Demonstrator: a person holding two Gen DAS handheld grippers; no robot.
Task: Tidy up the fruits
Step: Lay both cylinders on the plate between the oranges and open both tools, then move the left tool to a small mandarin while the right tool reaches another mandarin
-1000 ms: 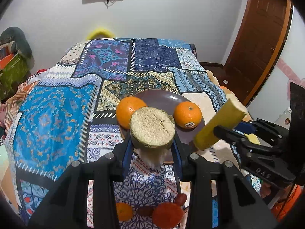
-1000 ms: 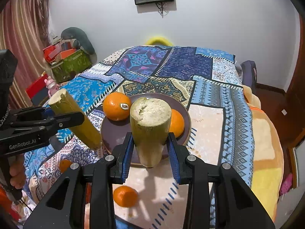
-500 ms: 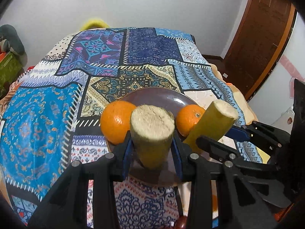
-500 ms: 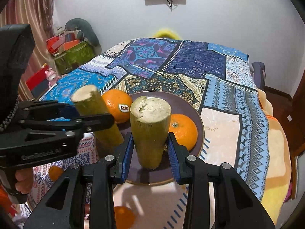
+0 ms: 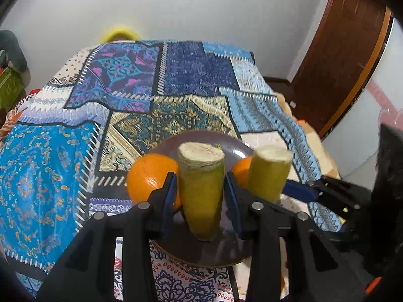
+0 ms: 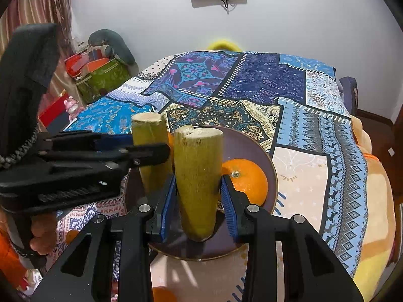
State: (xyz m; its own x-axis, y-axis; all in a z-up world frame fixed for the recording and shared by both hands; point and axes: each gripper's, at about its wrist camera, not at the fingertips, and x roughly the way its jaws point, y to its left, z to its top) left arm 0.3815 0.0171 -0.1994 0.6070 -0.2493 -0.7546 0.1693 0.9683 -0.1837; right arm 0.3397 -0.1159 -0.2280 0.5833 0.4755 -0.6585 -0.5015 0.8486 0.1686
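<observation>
A dark purple plate (image 5: pixel 221 254) lies on the patchwork bedspread and holds two oranges (image 5: pixel 148 176) (image 6: pixel 245 178). My left gripper (image 5: pixel 200 196) is shut on a yellow-green sugarcane piece (image 5: pixel 201 191), held upright with its lower end on or just above the plate. My right gripper (image 6: pixel 199 197) is shut on a second sugarcane piece (image 6: pixel 197 181), also upright over the plate. Each gripper shows in the other's view, the right one (image 5: pixel 299 191) and the left one (image 6: pixel 141 151), side by side and close together.
The patchwork bedspread (image 5: pixel 75 151) covers the bed. Loose oranges (image 6: pixel 163 294) lie on it near the plate's front edge. Boxes and a green bag (image 6: pixel 100 75) stand at the left wall; a brown door (image 5: pixel 340 58) is at the right.
Both grippers have moved forward and down over the plate with their sugarcane pieces, which have come upright and closer together.
</observation>
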